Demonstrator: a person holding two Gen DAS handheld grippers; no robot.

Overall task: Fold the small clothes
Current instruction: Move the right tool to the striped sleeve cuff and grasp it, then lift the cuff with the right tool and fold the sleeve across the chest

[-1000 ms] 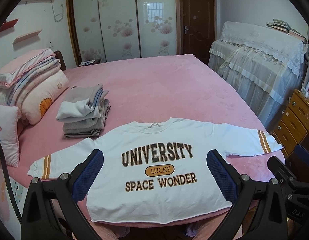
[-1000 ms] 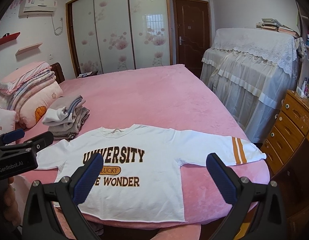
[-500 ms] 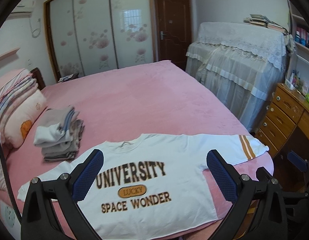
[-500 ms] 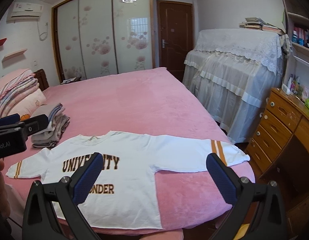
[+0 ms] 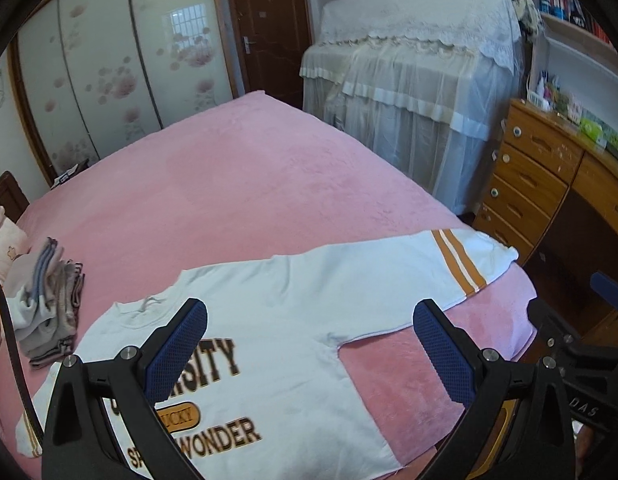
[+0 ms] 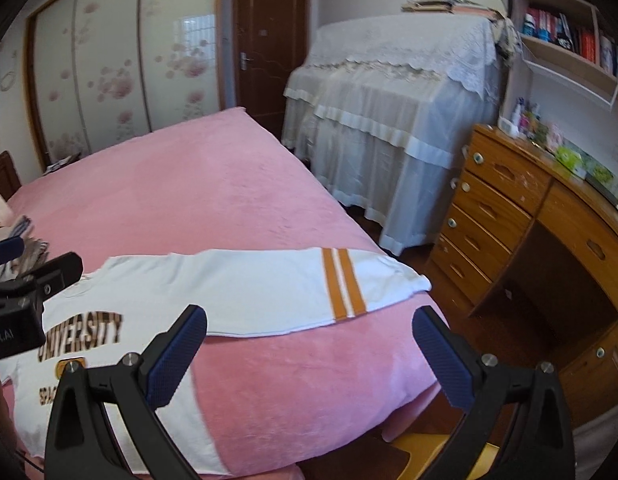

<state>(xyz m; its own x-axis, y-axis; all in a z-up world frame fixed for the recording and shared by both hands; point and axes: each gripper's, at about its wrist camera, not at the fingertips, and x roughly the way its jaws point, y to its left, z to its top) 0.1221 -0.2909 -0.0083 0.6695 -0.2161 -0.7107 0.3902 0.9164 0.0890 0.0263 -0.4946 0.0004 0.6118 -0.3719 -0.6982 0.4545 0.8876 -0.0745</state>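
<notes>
Left wrist view: the left gripper [image 5: 309,354] hangs released, its blue-padded fingers [image 5: 177,354] spread wide and grasping nothing. Below and between them a white sweatshirt [image 5: 293,320] lies flat on the pink bed [image 5: 237,184]; its printed chest sits under the left-hand finger, the armpit between the two. Its striped sleeve [image 5: 457,264] stretches beyond the right-hand finger toward the bed's corner. A pile of folded clothes [image 5: 45,304] rests well to the left of the fingers.

Right wrist view: the right gripper [image 6: 309,354] is likewise released and empty. The striped sleeve lies just ahead of the gap between its fingers [image 6: 441,360], and the sweatshirt's body runs under the left-hand finger. The left gripper shows at the left edge.
</notes>
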